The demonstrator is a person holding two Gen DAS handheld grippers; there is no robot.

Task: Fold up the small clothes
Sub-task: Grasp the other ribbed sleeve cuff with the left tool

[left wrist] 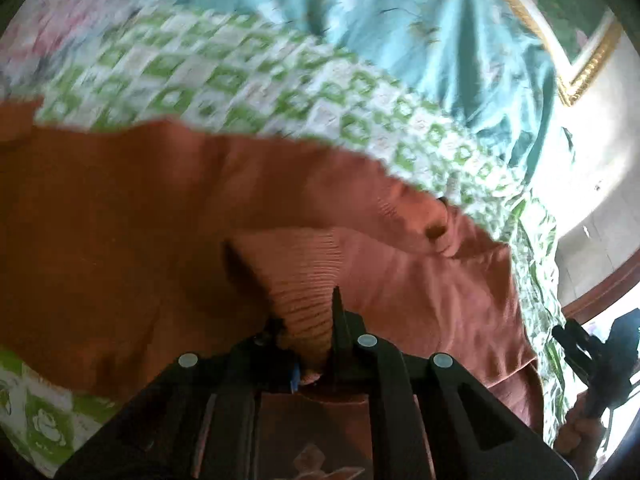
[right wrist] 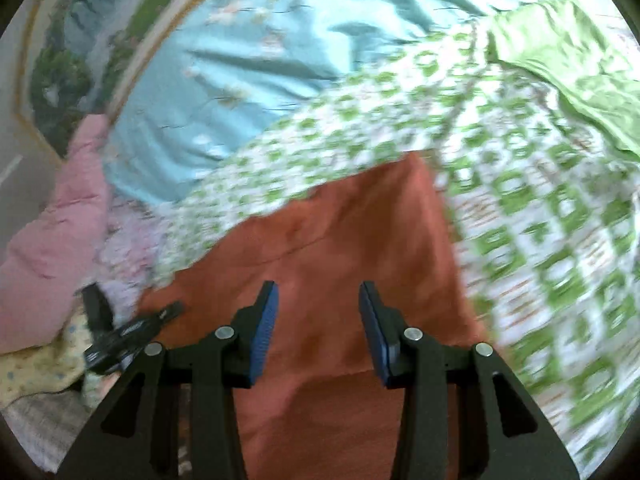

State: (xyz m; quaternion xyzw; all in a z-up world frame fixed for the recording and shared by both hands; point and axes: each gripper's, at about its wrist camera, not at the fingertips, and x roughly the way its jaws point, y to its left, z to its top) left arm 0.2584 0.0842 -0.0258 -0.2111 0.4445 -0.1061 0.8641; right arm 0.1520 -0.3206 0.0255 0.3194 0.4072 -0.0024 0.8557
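Green-and-white patterned bedsheet [right wrist: 532, 216] under everything, teal quilt [left wrist: 392, 20] behind. We see the rust-orange garment [left wrist: 120, 220] spread flat on it. Only the left wrist view shows the left gripper [left wrist: 310, 332] clamped on a ribbed cuff [left wrist: 304, 272] of that garment; right wrist view shows the right gripper [right wrist: 318, 328] spread wide, holding nothing, over the cloth, plus pink fabric [right wrist: 60, 232] at left. No readable text; both views blurred.
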